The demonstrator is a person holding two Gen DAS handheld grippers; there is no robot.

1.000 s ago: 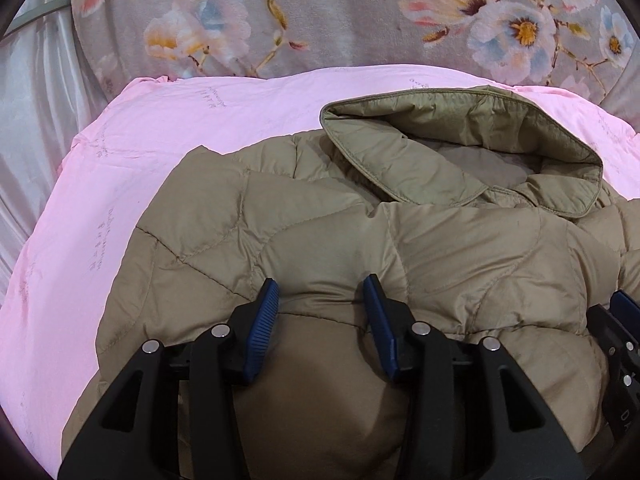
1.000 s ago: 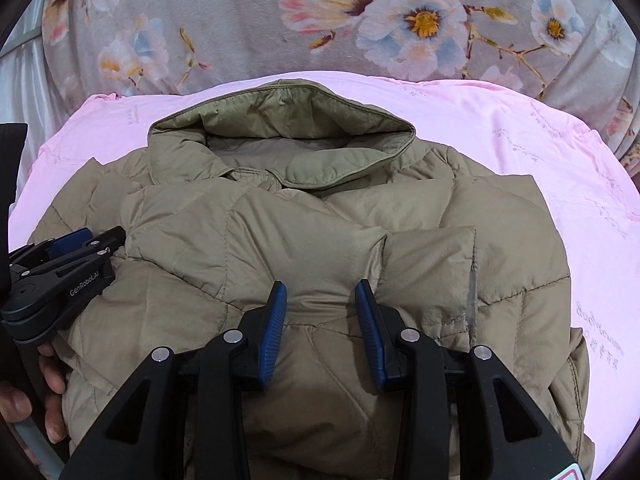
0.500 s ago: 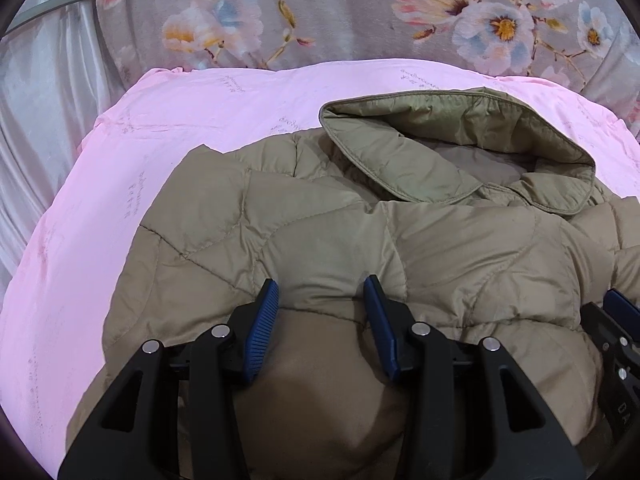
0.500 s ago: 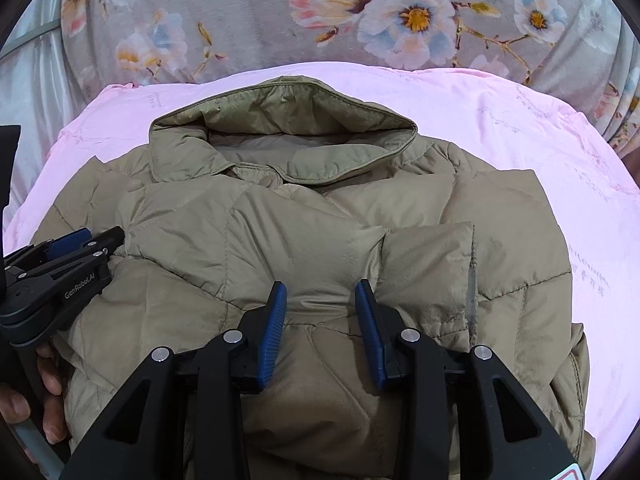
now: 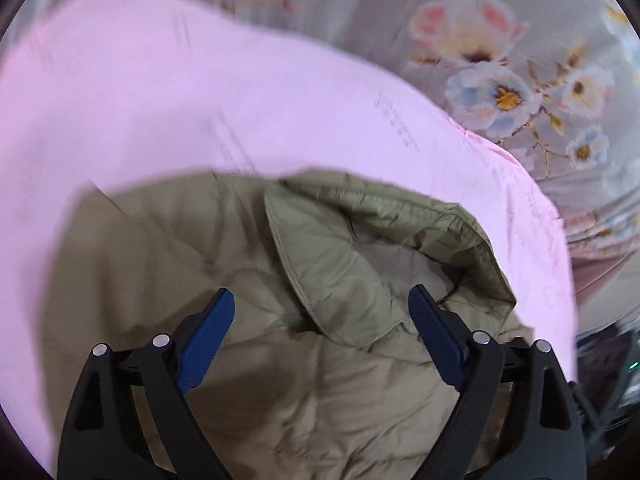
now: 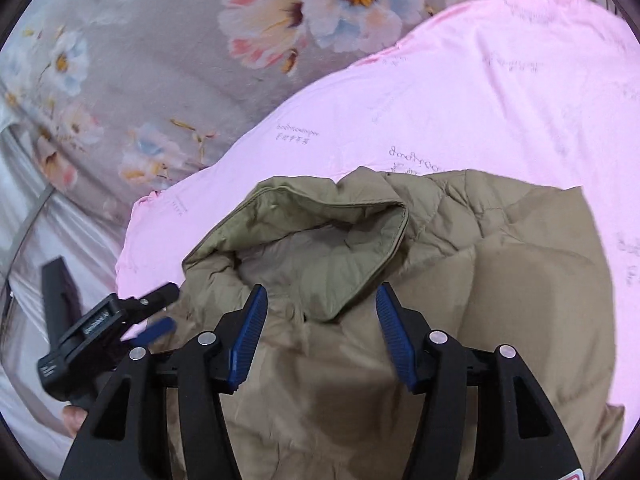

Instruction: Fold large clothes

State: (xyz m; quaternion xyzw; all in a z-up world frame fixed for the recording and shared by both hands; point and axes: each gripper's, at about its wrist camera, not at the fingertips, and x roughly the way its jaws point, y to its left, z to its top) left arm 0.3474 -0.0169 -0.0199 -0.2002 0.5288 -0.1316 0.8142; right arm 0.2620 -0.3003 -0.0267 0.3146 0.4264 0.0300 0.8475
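An olive-tan quilted puffer jacket [image 5: 168, 264] lies on a pink sheet [image 5: 200, 92], folded into a compact bundle with its hood [image 5: 360, 248] on top. My left gripper [image 5: 320, 336] is open wide and empty, hovering over the hood. In the right wrist view the jacket [image 6: 500, 272] and its hood [image 6: 320, 236] lie under my right gripper [image 6: 320, 336], which is also open and empty. The left gripper also shows in the right wrist view [image 6: 132, 320], at the jacket's left edge, held by a hand.
The pink sheet [image 6: 500, 92] covers a bed, with a grey floral bedspread [image 6: 160, 40] beyond it. Silvery fabric [image 6: 24, 280] lies at the left. Dark objects [image 5: 608, 364] sit past the bed's right edge.
Both grippers have opened and let go of the jacket. Both have moved forward toward the hood and tilted; the left view is motion-blurred.
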